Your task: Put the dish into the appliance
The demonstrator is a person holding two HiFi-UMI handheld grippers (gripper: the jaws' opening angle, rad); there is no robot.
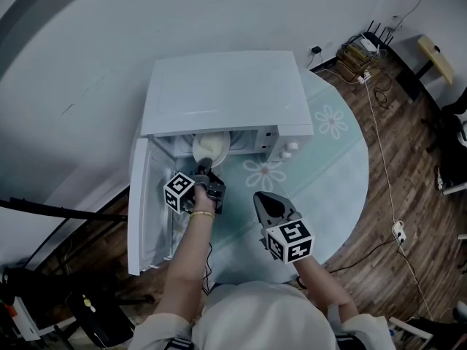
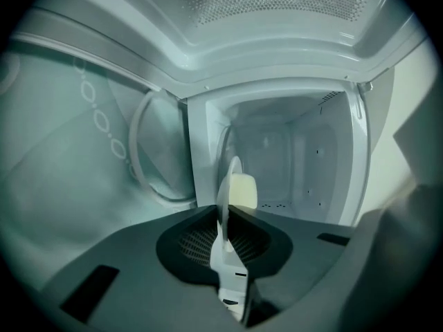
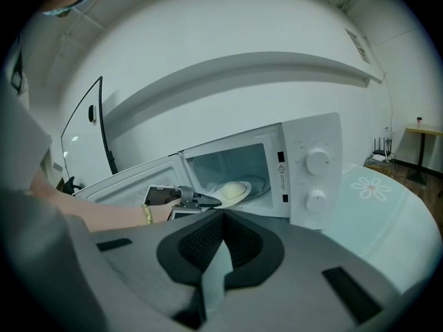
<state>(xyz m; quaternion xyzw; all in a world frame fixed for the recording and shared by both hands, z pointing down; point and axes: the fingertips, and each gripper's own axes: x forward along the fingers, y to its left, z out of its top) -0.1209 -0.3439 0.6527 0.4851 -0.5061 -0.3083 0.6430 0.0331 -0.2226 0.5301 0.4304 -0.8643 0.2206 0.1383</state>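
Note:
A white microwave (image 1: pixel 226 90) stands on the round table with its door (image 1: pixel 146 203) swung open to the left. My left gripper (image 1: pixel 205 170) is shut on the rim of a white plate (image 1: pixel 211 146) that carries a pale bun, and the plate sits in the mouth of the oven. In the left gripper view the plate (image 2: pixel 223 206) shows edge-on between the jaws, with the bun (image 2: pixel 243 190) beyond and the empty cavity (image 2: pixel 291 158) behind. My right gripper (image 1: pixel 260 196) hangs back over the table, shut and empty. From the right gripper view the plate (image 3: pixel 232 192) lies at the cavity's threshold.
The table (image 1: pixel 336 166) has a teal cloth with flower prints. Two control knobs (image 3: pixel 317 161) sit on the microwave's right front panel. Cables and a router (image 1: pixel 361 53) lie on the wooden floor at the upper right. A wall runs behind the microwave.

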